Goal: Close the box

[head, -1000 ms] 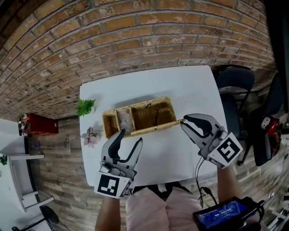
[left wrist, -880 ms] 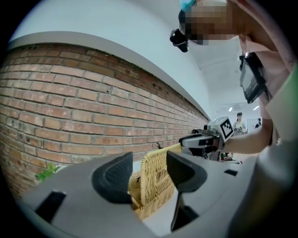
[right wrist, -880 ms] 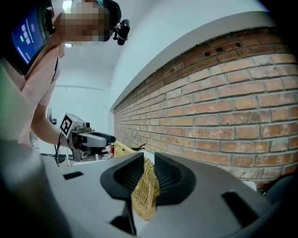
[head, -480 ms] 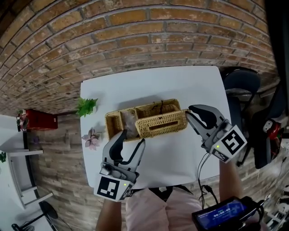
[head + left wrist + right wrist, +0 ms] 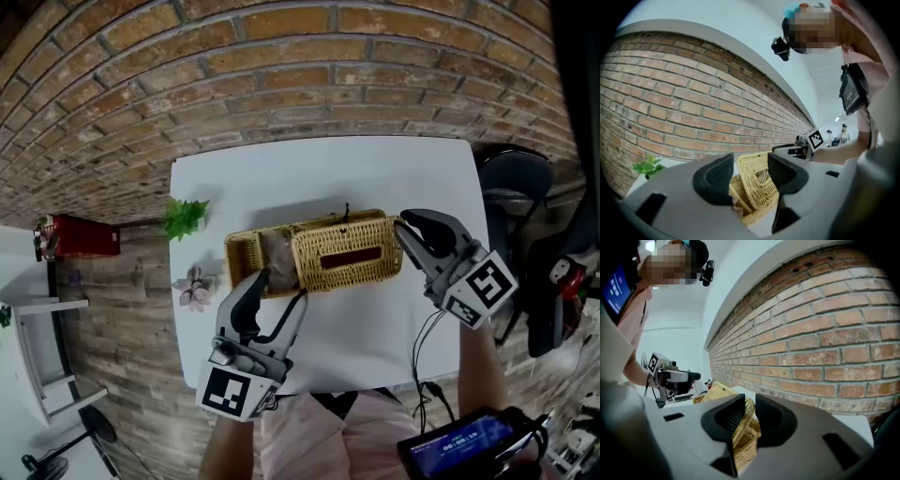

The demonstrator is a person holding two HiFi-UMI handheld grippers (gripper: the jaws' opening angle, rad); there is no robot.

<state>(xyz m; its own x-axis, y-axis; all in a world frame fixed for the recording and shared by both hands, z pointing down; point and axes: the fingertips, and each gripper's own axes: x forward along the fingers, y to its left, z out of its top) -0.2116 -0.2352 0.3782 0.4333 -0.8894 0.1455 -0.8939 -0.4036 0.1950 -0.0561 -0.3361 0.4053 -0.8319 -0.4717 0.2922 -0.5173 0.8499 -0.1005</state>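
A long wicker box (image 5: 246,259) lies on the white table (image 5: 281,178). Its slotted wicker lid (image 5: 347,253) rests almost flat over the box's right part, and the left part stays uncovered. My right gripper (image 5: 405,230) is shut on the lid's right edge. In the right gripper view the wicker rim (image 5: 746,427) sits pinched between the jaws of the right gripper (image 5: 749,416). My left gripper (image 5: 277,292) hovers open just in front of the box, holding nothing. In the left gripper view the lid (image 5: 757,180) shows beyond the wide jaws of the left gripper (image 5: 749,176).
A green plant sprig (image 5: 185,217) and a pink flower (image 5: 194,286) lie near the table's left edge. A black chair (image 5: 511,178) stands to the right. A brick wall runs behind the table. A pale bundle (image 5: 278,251) lies inside the box.
The lid has swung down from standing on edge to almost flat over the box, and the right gripper went with it. The left gripper shifted slightly toward the box.
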